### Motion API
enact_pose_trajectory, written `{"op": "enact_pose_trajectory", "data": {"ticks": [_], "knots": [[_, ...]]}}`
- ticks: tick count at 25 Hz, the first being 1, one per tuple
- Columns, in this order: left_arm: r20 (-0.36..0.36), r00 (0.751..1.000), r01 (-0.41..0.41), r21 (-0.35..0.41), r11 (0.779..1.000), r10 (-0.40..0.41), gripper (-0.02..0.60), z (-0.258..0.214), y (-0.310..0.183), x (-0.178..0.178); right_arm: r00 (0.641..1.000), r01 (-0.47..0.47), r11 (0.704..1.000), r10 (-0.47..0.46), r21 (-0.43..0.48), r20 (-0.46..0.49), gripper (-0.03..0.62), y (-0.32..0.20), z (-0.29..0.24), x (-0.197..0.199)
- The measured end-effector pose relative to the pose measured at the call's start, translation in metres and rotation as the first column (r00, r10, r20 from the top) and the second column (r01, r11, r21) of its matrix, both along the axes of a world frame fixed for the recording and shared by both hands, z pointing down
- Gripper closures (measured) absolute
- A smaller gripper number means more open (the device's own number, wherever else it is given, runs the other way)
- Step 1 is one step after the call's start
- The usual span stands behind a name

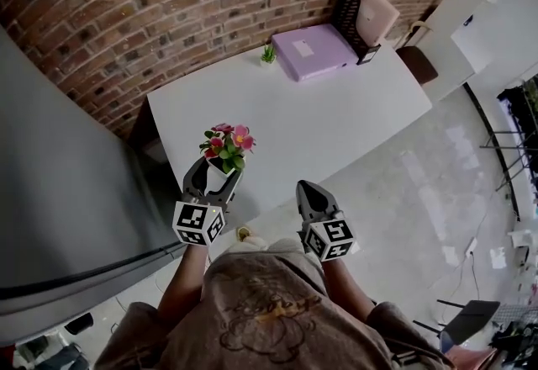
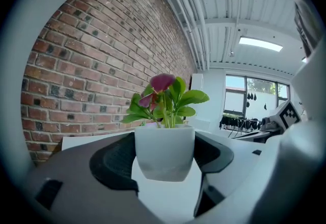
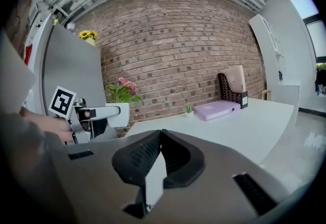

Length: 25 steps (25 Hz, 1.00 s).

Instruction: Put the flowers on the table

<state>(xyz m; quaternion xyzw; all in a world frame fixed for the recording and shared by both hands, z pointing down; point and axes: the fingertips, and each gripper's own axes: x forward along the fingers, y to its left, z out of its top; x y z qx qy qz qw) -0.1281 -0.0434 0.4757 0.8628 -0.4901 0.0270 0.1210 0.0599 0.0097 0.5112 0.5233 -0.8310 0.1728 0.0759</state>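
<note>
Left tool (image 1: 211, 177) pinches white pot (image 2: 164, 151) by its sides. Flowers (image 1: 229, 141) upright, left of centre in head view, over near left edge of tabletop (image 1: 336, 120). Pot base looks clear of surface, not yet set down. Right tool (image 1: 309, 196) pressed together, empty, lower centre of frame. You carry pot in from edge, hold it level, lower until base sits flat, only then spread jaws. Bare middle of tabletop suits. Purple box (image 1: 315, 51) and small plant (image 1: 268, 53) sit well apart, upper centre.
</note>
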Motion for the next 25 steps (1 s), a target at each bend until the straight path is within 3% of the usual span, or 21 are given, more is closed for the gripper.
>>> {"op": "enact_pose_trajectory", "data": {"ticks": [16, 25], "knots": [[0.02, 0.999, 0.036, -0.03, 0.999, -0.035, 0.227, 0.009, -0.053, -0.006, 0.997, 0.073, 0.997, -0.073, -0.021, 0.026, 0.591, -0.058, 0.001, -0.013], [0.056, 0.997, 0.043, -0.011, 0.999, -0.043, 0.228, 0.027, -0.102, 0.008, 0.997, 0.073, 0.997, -0.073, 0.01, 0.034, 0.591, -0.104, -0.007, 0.01]]}}
